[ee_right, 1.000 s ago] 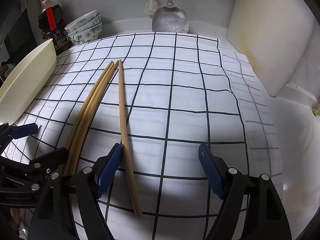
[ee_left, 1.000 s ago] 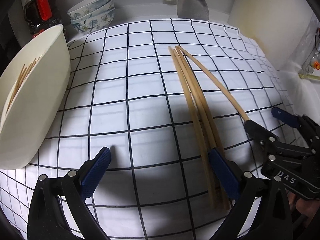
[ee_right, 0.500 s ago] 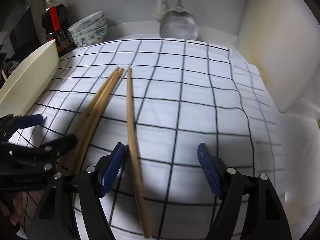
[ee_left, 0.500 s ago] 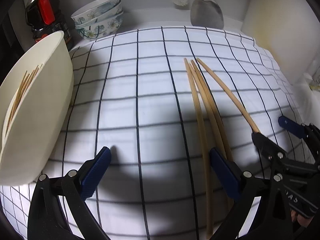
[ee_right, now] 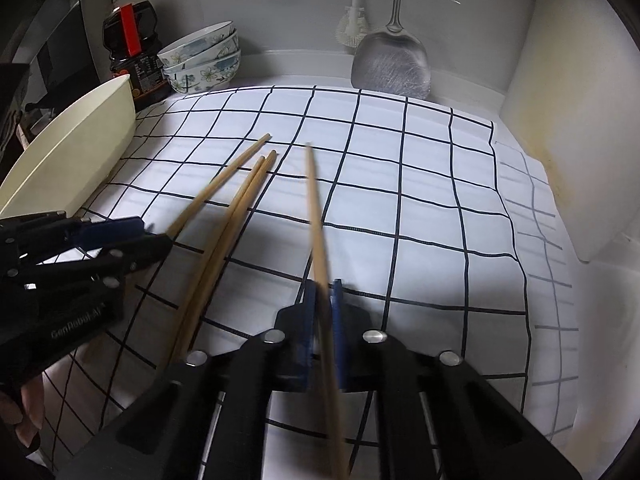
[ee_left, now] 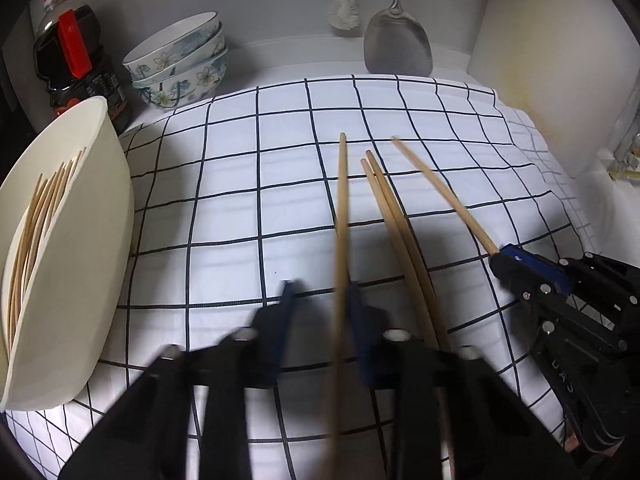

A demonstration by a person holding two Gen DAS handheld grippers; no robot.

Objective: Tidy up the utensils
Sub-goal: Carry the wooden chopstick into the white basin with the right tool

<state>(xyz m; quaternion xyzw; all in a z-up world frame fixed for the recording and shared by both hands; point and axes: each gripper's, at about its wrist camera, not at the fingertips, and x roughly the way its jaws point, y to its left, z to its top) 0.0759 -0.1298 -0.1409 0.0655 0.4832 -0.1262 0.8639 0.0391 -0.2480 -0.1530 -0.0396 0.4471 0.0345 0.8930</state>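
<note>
your left tool (ee_left: 320, 292) has its blue pads closed on one chopstick (ee_left: 341, 216), though the view there is blurred by motion. your right tool (ee_right: 322, 292) is closed on another chopstick (ee_right: 316, 216), which runs up between its blue pads.

all four sticks are long, thin and round, plain pale wood, narrowing a little toward their far tips. the other two chopsticks (ee_left: 390, 216) lie side by side, touching along most of their length, on the white black-grid cloth (ee_left: 240, 184) that covers the counter. they sit between the two held sticks.

every stick has its long axis running away from you, tips toward the back wall. in the left wrist view the left-held stick points nearly straight ahead, the loose pair leans slightly left, and the right-held stick angles further left from the right tool. the four tips fan out close together near the middle of the cloth.

at the cloth's left edge stands a cream bin (ee_left: 72, 240), tilted, with more thin sticks (ee_left: 36, 232) lying inside it. it is well apart from the four chopsticks.
</note>
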